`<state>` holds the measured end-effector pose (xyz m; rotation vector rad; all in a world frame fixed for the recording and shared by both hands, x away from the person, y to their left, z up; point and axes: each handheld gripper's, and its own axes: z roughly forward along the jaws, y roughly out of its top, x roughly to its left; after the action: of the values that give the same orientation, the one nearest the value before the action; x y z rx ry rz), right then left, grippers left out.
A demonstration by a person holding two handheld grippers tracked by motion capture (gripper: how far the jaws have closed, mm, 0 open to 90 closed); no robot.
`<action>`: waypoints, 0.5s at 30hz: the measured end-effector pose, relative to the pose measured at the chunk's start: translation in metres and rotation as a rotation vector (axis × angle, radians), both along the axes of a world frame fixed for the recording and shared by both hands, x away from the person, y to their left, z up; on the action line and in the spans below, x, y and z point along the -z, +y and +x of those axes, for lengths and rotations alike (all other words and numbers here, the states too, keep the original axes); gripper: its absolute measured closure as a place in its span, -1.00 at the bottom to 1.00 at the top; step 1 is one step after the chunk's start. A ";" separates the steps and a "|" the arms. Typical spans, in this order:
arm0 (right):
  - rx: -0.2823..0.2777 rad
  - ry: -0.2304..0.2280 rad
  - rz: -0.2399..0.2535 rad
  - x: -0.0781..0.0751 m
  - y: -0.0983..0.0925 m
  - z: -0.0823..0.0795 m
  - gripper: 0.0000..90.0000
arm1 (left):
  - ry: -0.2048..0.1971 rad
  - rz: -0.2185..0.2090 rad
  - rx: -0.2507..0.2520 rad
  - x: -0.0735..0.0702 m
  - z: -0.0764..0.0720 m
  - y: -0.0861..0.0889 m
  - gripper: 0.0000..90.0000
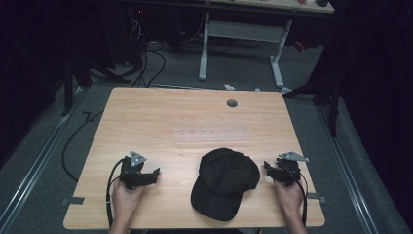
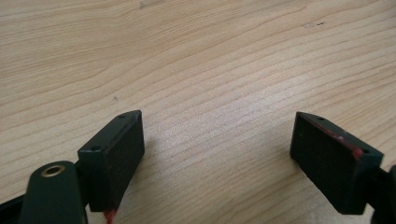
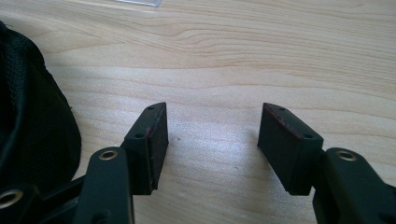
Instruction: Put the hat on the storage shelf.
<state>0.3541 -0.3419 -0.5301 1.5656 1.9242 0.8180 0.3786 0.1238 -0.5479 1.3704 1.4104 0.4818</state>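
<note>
While nothing yet grips the black cap [image 1: 225, 183], work judged barely begun: lies untouched on counter [image 1: 160, 117], brim toward the near edge, long axis front-to-back, slightly slanted. Left gripper [image 1: 157, 171] well left of cap, right gripper [image 1: 266, 165] just beside it; both fingers wide open, empty.

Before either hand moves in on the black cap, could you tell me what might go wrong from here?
1. The cap is soft cloth, so a pinch by the right tool, which sits open just beside it, may only bunch the fabric.
2. The brim lies near the front edge of the table; a nudge could push it off.
3. The left tool stands open and apart from the cap, so it cannot steady it yet.
</note>
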 end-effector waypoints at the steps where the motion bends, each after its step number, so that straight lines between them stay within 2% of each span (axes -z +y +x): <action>1: 0.002 0.001 0.000 0.000 0.000 0.000 -0.05 | 0.000 -0.004 -0.002 0.000 0.000 0.000 -0.59; 15: -0.003 0.000 0.002 0.000 0.000 0.000 -0.07 | 0.000 -0.002 -0.001 0.000 0.000 0.000 -0.59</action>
<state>0.3542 -0.3420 -0.5301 1.5646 1.9263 0.8213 0.3787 0.1238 -0.5478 1.3683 1.4112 0.4814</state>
